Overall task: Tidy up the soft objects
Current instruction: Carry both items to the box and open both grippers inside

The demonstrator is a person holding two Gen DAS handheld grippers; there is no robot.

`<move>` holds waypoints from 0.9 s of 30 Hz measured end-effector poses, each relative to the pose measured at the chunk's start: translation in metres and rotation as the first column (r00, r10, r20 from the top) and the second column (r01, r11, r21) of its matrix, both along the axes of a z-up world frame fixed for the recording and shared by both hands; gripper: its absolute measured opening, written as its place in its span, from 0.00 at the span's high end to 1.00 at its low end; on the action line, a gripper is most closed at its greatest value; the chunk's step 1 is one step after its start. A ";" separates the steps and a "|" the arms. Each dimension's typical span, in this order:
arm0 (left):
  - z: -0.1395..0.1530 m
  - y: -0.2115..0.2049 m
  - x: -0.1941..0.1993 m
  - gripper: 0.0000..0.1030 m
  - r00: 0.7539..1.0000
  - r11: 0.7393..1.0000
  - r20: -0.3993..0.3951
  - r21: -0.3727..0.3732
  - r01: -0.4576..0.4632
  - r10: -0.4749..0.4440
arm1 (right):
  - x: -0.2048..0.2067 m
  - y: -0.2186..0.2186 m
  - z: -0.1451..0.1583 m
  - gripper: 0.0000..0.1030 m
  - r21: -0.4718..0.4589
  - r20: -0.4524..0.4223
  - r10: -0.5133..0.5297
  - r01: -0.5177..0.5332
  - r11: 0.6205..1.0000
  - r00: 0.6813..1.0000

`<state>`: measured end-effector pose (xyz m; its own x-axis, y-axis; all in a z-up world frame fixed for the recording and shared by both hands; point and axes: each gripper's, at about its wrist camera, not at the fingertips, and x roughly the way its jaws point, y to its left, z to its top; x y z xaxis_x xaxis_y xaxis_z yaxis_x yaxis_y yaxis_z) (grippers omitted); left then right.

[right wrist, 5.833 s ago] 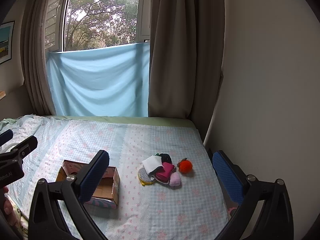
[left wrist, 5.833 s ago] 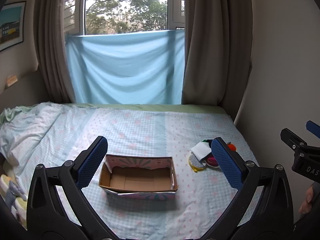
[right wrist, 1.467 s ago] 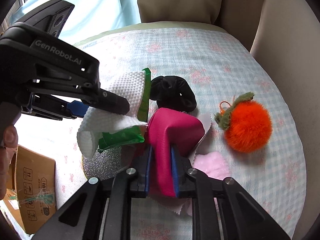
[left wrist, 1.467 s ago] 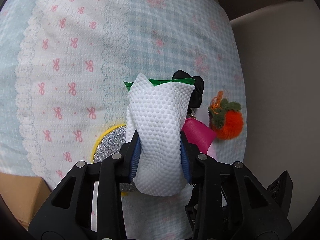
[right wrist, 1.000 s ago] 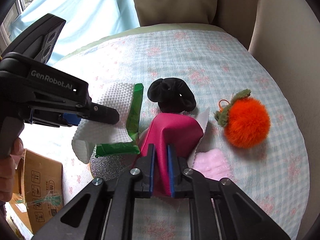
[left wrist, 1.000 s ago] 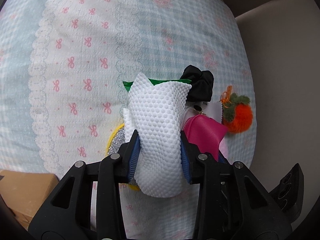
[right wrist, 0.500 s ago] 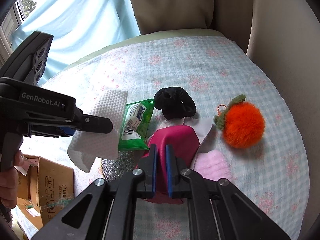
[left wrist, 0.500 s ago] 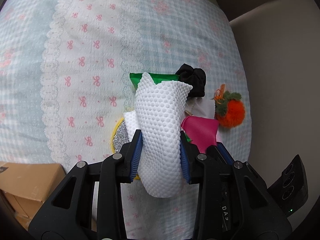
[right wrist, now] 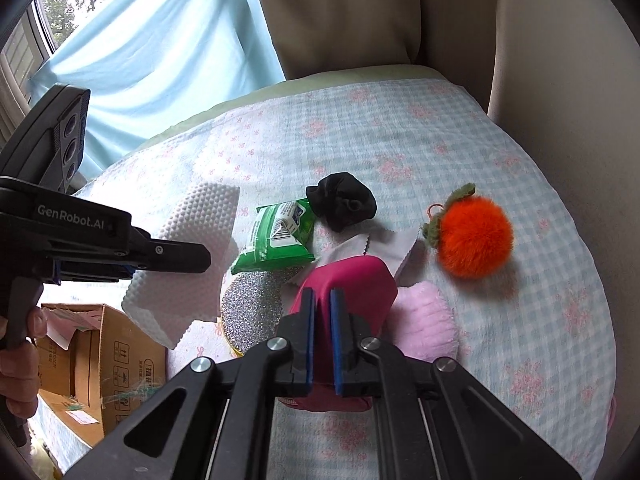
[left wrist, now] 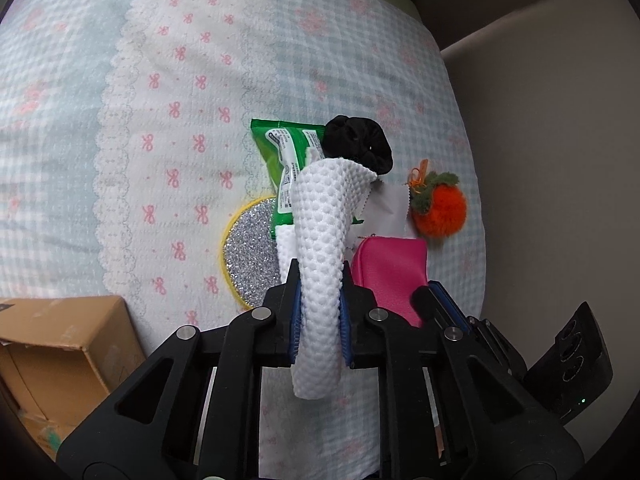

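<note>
My left gripper (left wrist: 320,280) holds a white dotted cloth (left wrist: 324,220), and its jaws are closing tight on the fold, which hangs above the bed. In the right wrist view that cloth (right wrist: 188,280) hangs from the left gripper (right wrist: 200,258) at the left. My right gripper (right wrist: 320,296) is shut on a magenta pouch (right wrist: 360,280), lifted slightly off the pile. Still on the bedspread lie a green wipes pack (right wrist: 280,232), a black scrunchie (right wrist: 340,200), an orange pompom (right wrist: 472,236), a silver glitter disc (right wrist: 252,304), a pale pink fluffy piece (right wrist: 424,320) and a grey cloth (right wrist: 360,248).
An open cardboard box (left wrist: 60,344) stands on the bed at the lower left, left of the pile. A beige wall (left wrist: 560,160) borders the bed on the right. Curtains (right wrist: 340,12) and a blue sheet (right wrist: 160,60) close the far end. A hand (right wrist: 16,360) grips the left tool.
Both grippers have risen with their items. The white cloth is squeezed narrower between the left fingers. The green pack, earlier tipped up under the cloth, now lies flat and uncovered.
</note>
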<state>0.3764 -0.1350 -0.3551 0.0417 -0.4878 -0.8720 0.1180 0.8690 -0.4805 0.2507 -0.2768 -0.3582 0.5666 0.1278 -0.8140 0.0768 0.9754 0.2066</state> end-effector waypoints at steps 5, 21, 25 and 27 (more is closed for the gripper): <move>0.016 0.014 -0.013 0.91 1.000 1.000 0.012 -0.017 -0.021 0.021 | -0.011 0.009 0.028 0.94 -0.019 0.029 0.026 -0.026 0.999 0.999; 0.150 0.159 -0.096 0.91 0.973 0.982 0.143 -0.079 -0.171 0.181 | -0.057 0.135 0.182 0.94 -0.044 0.151 0.240 -0.237 0.971 0.959; 0.161 0.221 -0.121 0.91 0.965 0.977 0.151 -0.040 -0.211 0.215 | -0.067 0.187 0.187 0.94 -0.004 0.145 0.287 -0.290 0.957 0.947; 0.158 0.249 -0.130 0.91 0.964 0.975 0.146 -0.017 -0.223 0.223 | -0.070 0.211 0.184 0.94 0.018 0.137 0.299 -0.304 0.952 0.944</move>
<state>0.2466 0.1137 -0.1968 0.2766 -0.4522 -0.8480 -0.0101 0.8810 -0.4731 0.1809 -0.0657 -0.1745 0.5981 0.3389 -0.7263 -0.2504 0.9399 0.2323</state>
